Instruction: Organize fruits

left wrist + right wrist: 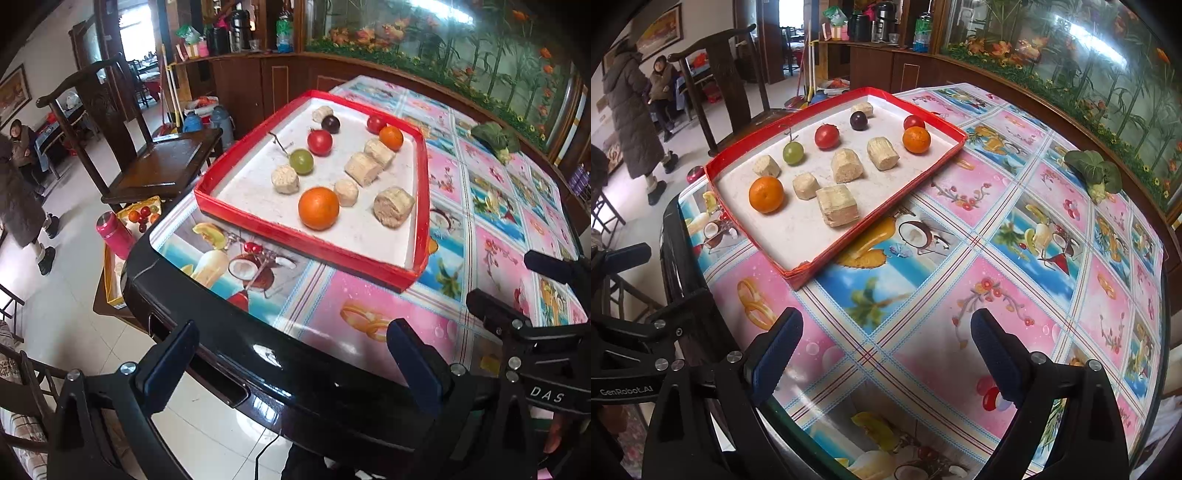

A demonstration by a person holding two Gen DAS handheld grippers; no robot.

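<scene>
Right wrist view: both tools, left (291,360) and right (886,350), hang released; approach the large round orange (766,194) inside the red-rimmed white tray (798,275) squarely, avoiding neighbouring beige chunks.

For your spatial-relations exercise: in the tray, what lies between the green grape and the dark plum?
One red tomato lies between the green grape and the dark plum, clearest in the right wrist view.
</scene>
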